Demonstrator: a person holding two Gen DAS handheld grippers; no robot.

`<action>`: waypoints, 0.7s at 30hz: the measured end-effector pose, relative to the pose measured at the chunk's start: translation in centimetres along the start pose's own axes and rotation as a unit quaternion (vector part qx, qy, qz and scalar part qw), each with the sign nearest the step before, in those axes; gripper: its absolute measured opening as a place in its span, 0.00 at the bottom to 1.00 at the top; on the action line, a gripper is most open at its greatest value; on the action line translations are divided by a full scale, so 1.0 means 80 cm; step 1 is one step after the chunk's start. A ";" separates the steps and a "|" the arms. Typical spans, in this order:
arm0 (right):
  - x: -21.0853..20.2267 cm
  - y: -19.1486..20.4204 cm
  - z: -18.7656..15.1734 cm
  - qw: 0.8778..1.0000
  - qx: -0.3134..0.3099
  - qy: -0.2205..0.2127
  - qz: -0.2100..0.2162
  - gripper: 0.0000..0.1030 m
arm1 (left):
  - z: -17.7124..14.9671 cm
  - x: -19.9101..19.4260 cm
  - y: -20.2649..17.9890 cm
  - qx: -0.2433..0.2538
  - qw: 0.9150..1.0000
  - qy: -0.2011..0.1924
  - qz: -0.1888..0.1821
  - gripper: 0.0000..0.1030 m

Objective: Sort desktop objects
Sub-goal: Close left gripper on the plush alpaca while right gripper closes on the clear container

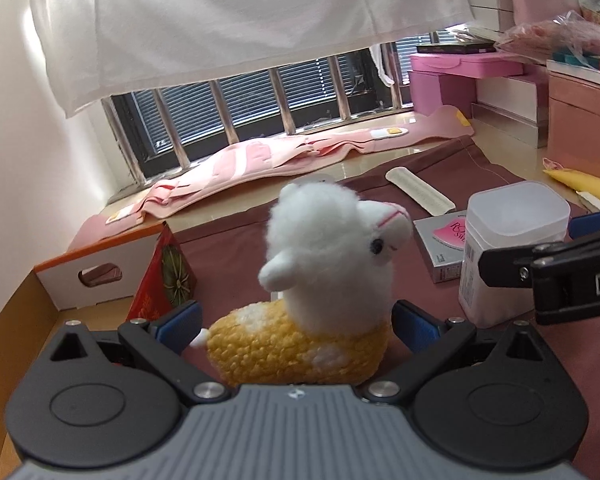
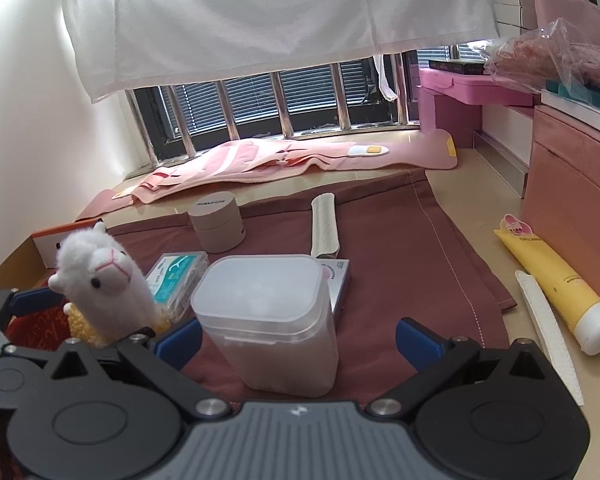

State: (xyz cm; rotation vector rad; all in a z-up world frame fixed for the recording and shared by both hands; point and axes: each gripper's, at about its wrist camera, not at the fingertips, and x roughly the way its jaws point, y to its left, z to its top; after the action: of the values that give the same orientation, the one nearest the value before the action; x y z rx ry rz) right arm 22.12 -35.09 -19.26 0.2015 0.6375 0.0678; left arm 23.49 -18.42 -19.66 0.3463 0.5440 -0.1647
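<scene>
Two spread grippers: your left gripper [image 1: 296, 322] brackets the plush alpaca [image 1: 320, 280], its body lying left-right between the pads, unpinched. Your right gripper [image 2: 296, 338] stands open around the lidded plastic jar [image 2: 266, 320], just right of the alpaca.

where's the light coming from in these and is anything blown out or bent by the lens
Left wrist view: daylight comes through the barred window; the white cloth hanging above it and the left wall are washed out, and the plush alpaca loses detail in its white head. Right wrist view: same backlight, the window bars bow with fisheye distortion, and the dark corners are vignetted.
</scene>
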 end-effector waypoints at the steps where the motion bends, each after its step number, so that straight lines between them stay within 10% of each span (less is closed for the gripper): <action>1: 0.001 0.001 0.001 1.000 -0.002 0.000 -0.001 1.00 | 0.000 0.001 -0.002 0.003 1.000 -0.003 0.000 1.00; 9: 0.009 0.003 0.005 1.000 -0.002 0.006 -0.001 1.00 | -0.005 0.010 -0.009 0.014 1.000 -0.023 0.002 0.99; 21: 0.014 0.012 0.005 1.000 -0.011 0.015 -0.008 0.95 | -0.006 0.013 -0.007 0.016 0.999 -0.040 -0.013 0.73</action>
State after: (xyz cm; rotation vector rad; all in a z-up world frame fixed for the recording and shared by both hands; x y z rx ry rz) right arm 23.27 -34.06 -19.42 0.1735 0.6679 0.0625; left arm 23.98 -18.85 -20.72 0.3624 0.4681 -0.2122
